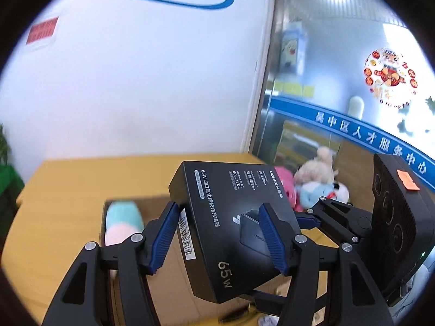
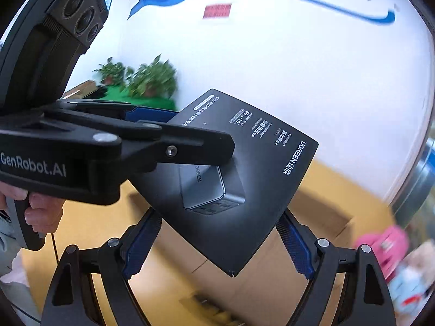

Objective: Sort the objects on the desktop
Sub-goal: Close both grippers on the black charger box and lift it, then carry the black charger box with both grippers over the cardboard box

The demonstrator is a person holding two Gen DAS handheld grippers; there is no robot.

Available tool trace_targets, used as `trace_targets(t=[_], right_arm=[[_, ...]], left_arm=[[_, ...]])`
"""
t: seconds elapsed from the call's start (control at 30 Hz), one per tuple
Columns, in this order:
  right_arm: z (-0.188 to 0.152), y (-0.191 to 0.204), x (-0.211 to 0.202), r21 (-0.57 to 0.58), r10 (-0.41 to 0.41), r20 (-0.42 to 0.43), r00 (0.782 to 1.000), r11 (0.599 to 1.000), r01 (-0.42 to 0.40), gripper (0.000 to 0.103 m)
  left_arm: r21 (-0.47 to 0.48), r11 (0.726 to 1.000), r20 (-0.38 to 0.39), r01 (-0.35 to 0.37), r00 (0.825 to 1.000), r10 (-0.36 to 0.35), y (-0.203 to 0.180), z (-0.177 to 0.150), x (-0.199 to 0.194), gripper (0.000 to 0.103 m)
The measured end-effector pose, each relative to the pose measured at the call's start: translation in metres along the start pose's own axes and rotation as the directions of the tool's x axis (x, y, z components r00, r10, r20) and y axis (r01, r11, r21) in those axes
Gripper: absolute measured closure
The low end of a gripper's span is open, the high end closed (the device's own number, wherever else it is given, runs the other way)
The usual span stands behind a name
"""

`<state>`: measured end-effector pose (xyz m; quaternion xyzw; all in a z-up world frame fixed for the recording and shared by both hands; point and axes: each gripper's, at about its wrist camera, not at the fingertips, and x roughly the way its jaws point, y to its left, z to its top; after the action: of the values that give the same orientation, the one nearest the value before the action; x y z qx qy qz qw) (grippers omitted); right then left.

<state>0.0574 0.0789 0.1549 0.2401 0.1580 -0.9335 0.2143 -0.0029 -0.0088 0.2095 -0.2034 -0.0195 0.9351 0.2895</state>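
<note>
A black charger box (image 1: 233, 217) with white print and "65W" hangs tilted in the air above the table. My left gripper (image 1: 218, 212) is shut on it, a blue pad (image 1: 163, 233) pressing on each of two opposite sides. My right gripper (image 2: 217, 217) clamps the same charger box (image 2: 244, 163) across its lower corner, blue pads (image 2: 293, 247) against both edges. In the left wrist view the right gripper (image 1: 307, 217) reaches in from the right. In the right wrist view the left gripper (image 2: 195, 133) comes in from the left, held by a hand (image 2: 40, 212).
An open cardboard carton (image 1: 163, 271) lies under the box on the yellow table (image 1: 68, 190), with a teal and pink plush (image 1: 122, 220) inside. More plush toys (image 1: 318, 179) pile at the right. Potted plants (image 2: 149, 78) stand by the white wall, a glass door (image 1: 339, 68) to the right.
</note>
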Motion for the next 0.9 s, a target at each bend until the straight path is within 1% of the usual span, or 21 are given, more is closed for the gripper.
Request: trace_targets(t=[0.1, 0.17, 0.3, 0.37, 0.43, 0.5, 0.57, 0.7, 0.77, 0.83, 0.87, 0.9], right_arm=[[0.033, -0.026, -0.009, -0.002, -0.021, 0.039, 0.999, 1.0, 0.021, 0.018], [0.053, -0.044, -0.011, -0.005, -0.034, 0.059, 0.998, 0.999, 0.034, 0.018], [0.082, -0.075, -0.002, -0.006, -0.027, 0.071, 0.997, 1.0, 0.028, 0.018], [0.088, -0.086, 0.002, -0.015, -0.039, 0.068, 0.997, 0.999, 0.04, 0.018], [0.097, -0.098, 0.016, -0.009, -0.033, 0.054, 0.998, 0.999, 0.033, 0.018], [0.101, -0.113, 0.037, 0.009, -0.008, 0.028, 1.0, 1.0, 0.008, 0.018], [0.096, -0.128, 0.057, 0.042, 0.029, 0.004, 1.0, 0.999, -0.029, 0.018], [0.075, -0.15, 0.116, 0.09, 0.077, -0.069, 0.995, 0.993, -0.07, 0.018], [0.061, -0.158, 0.145, 0.119, 0.101, -0.109, 0.989, 0.989, -0.088, 0.018], [0.039, -0.166, 0.18, 0.15, 0.129, -0.165, 0.978, 0.983, -0.105, 0.018], [0.032, -0.168, 0.191, 0.16, 0.139, -0.183, 0.973, 0.981, -0.11, 0.018], [0.019, -0.172, 0.209, 0.18, 0.161, -0.214, 0.963, 0.976, -0.123, 0.018]], left_arm=[[0.037, 0.999, 0.055, 0.01, 0.998, -0.012, -0.001, 0.039, 0.008, 0.043], [0.06, 0.998, 0.079, 0.002, 0.997, -0.006, -0.003, 0.06, 0.015, 0.043], [0.087, 0.996, 0.104, -0.018, 0.995, 0.008, 0.0, 0.086, 0.029, 0.043], [0.075, 0.997, 0.1, -0.018, 0.995, 0.01, 0.009, 0.096, 0.041, 0.043], [0.053, 0.998, 0.087, -0.025, 0.996, 0.02, 0.021, 0.1, 0.059, 0.043], [0.037, 0.999, 0.06, -0.036, 0.998, 0.034, 0.034, 0.101, 0.081, 0.043], [0.014, 0.999, 0.021, -0.041, 0.999, 0.041, 0.048, 0.097, 0.105, 0.043], [-0.015, 0.998, -0.077, -0.06, 0.995, 0.058, 0.071, 0.073, 0.154, 0.043], [-0.045, 0.997, -0.14, -0.068, 0.988, 0.061, 0.084, 0.056, 0.184, 0.043], [-0.078, 0.994, -0.203, -0.072, 0.978, 0.055, 0.097, 0.037, 0.21, 0.043], [-0.106, 0.991, -0.236, -0.079, 0.97, 0.052, 0.102, 0.028, 0.224, 0.043], [-0.137, 0.987, -0.283, -0.088, 0.958, 0.046, 0.11, 0.016, 0.239, 0.043]])
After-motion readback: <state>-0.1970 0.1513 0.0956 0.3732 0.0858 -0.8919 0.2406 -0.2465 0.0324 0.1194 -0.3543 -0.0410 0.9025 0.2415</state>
